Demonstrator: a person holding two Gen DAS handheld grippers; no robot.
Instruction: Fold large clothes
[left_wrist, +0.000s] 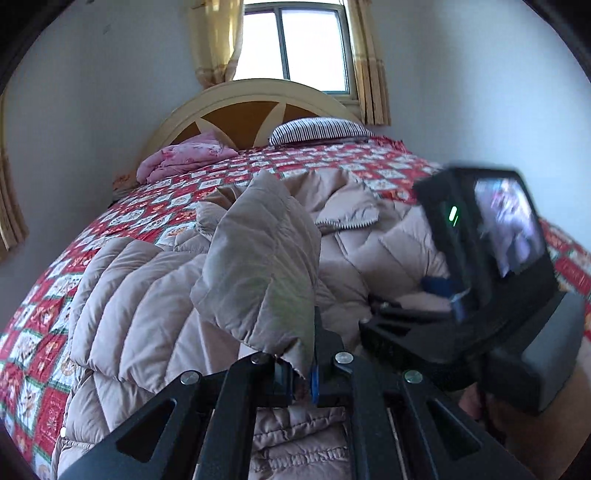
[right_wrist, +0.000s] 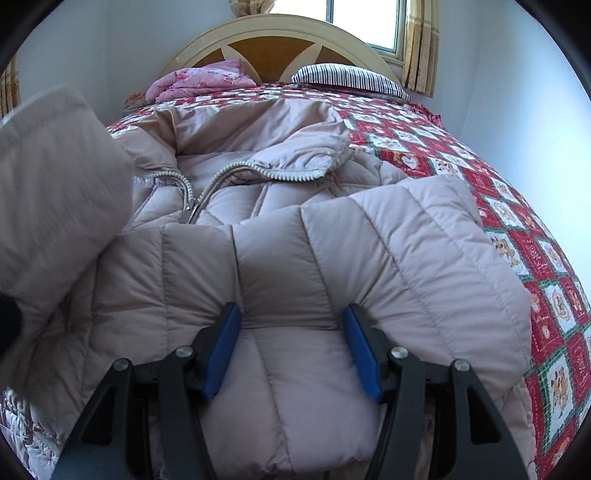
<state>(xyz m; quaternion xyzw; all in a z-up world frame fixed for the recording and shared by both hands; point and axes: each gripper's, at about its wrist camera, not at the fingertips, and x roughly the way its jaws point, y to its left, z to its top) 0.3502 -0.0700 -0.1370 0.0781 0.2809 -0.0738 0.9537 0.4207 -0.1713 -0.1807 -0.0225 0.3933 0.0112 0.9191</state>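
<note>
The beige puffer jacket (right_wrist: 258, 192) lies spread on the bed (right_wrist: 509, 206), its open zipper (right_wrist: 192, 206) toward the headboard (right_wrist: 280, 40); at the jacket's left side the left tool (left_wrist: 301, 373) is pressed together, pinching a raised sleeve (left_wrist: 266, 258); at the jacket's right side the right tool (right_wrist: 291, 347) is clamped around a thick folded sleeve (right_wrist: 332, 266), its blue pads (right_wrist: 360, 350) pressing the padding.

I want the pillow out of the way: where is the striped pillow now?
The striped pillow lies at the bed's head, right side, against the headboard, beyond the jacket.
</note>
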